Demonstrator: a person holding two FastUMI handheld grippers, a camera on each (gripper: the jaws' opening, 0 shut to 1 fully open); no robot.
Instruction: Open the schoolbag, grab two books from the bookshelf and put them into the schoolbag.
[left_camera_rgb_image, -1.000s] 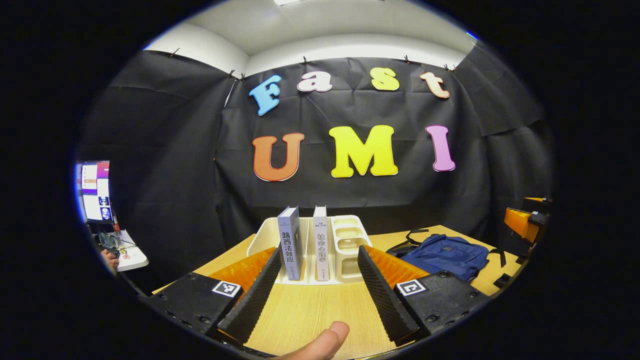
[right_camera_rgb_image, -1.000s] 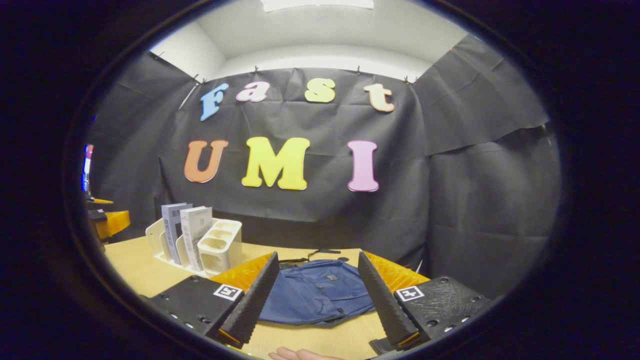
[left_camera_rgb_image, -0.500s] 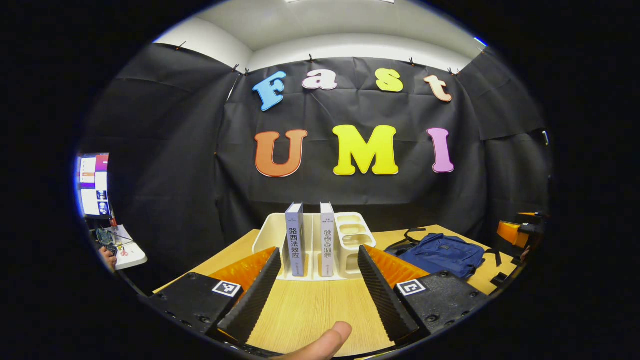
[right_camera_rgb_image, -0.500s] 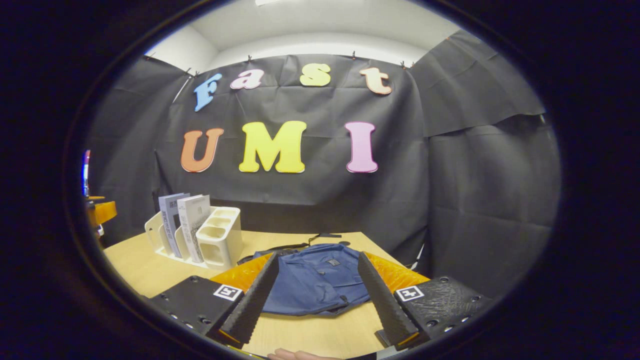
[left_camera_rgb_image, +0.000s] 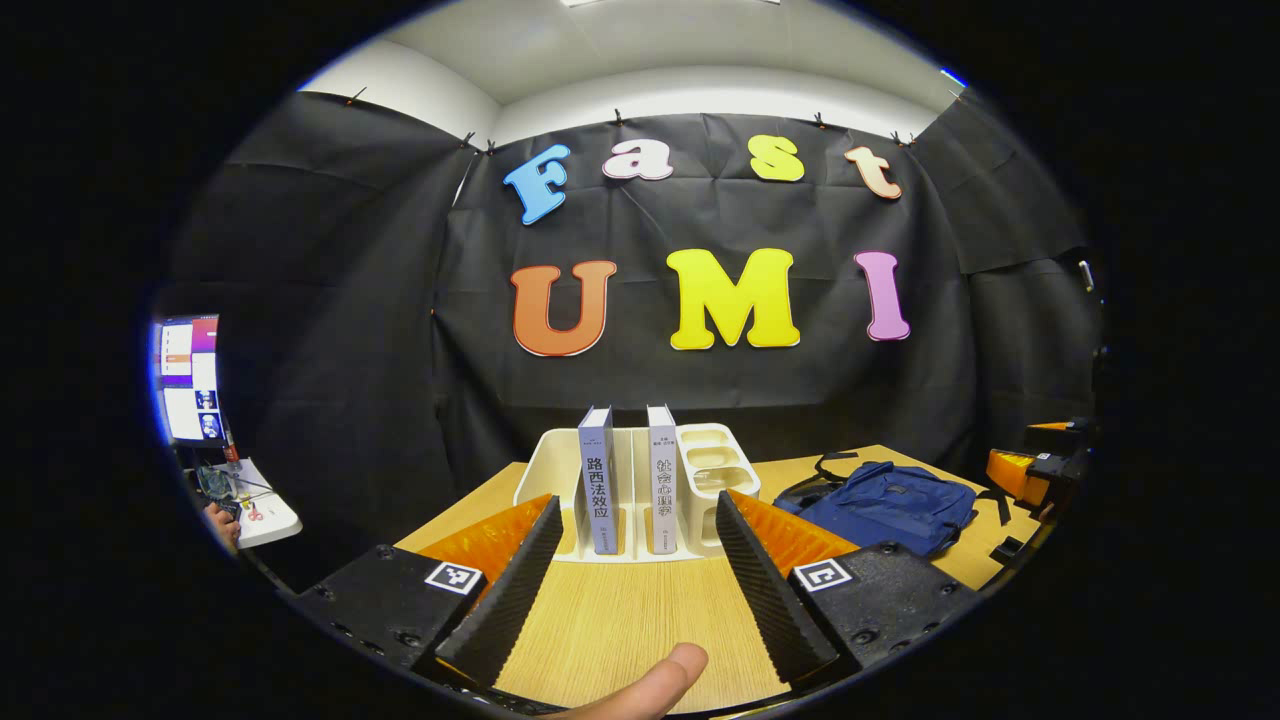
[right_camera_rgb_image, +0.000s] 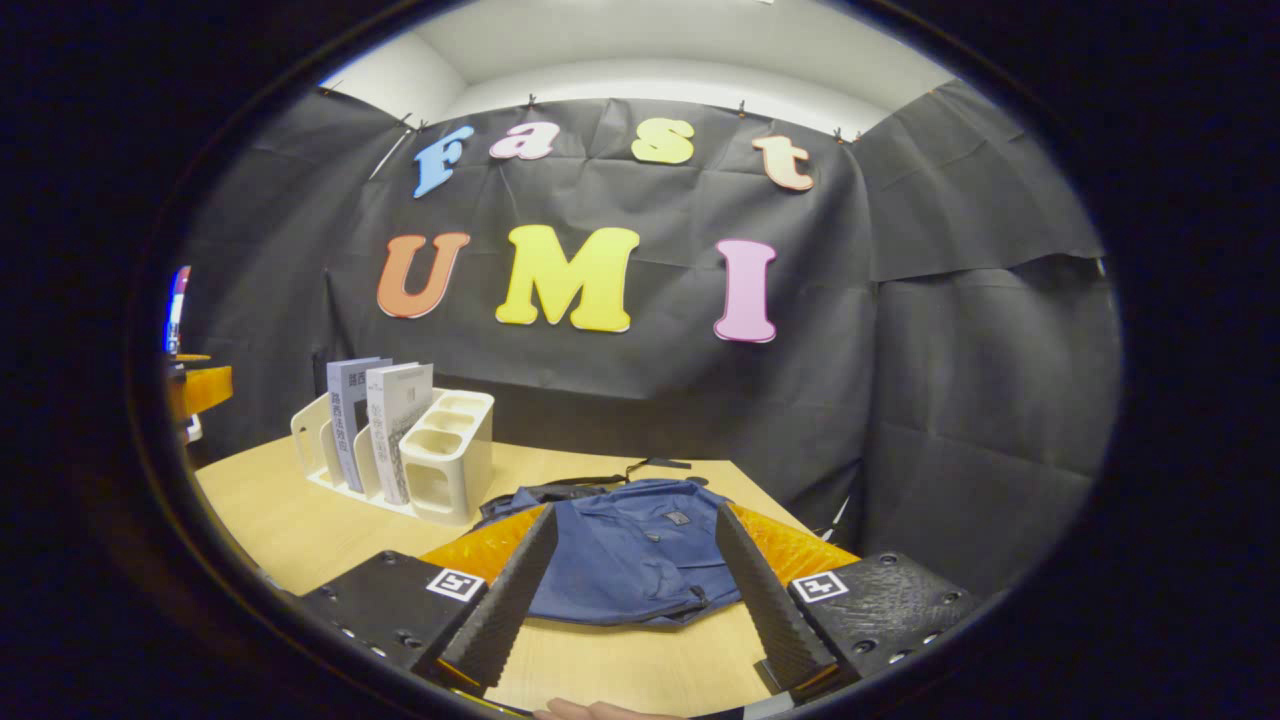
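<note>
Left gripper (left_camera_rgb_image: 630, 590) hovers low over the wooden bench (left_camera_rgb_image: 620, 620), fingers spread wide apart, nothing between them but bare wood. A thumb tip (left_camera_rgb_image: 660, 685) shows at the bottom of the left gripper view. Straight ahead of the left gripper, at the bench's far edge by the black wall, the white bookshelf (left_camera_rgb_image: 540, 475) stands with two books upright, spines facing the camera: the grey-blue book (left_camera_rgb_image: 598, 480) on the left, the white book (left_camera_rgb_image: 661, 480) beside it in the next slot. Cup-like compartments sit on the bookshelf's right side. Blue schoolbag (left_camera_rgb_image: 885, 505) lies flat toward the bench's far right corner, straps trailing behind it, looks closed.

Right gripper (right_camera_rgb_image: 630, 590) is held low near the bench's front edge, fingers also wide apart, empty, pointing at the schoolbag, which lies just ahead of and between its fingers, not touched. A monitor (left_camera_rgb_image: 188, 380) stands off the bench at far left.
</note>
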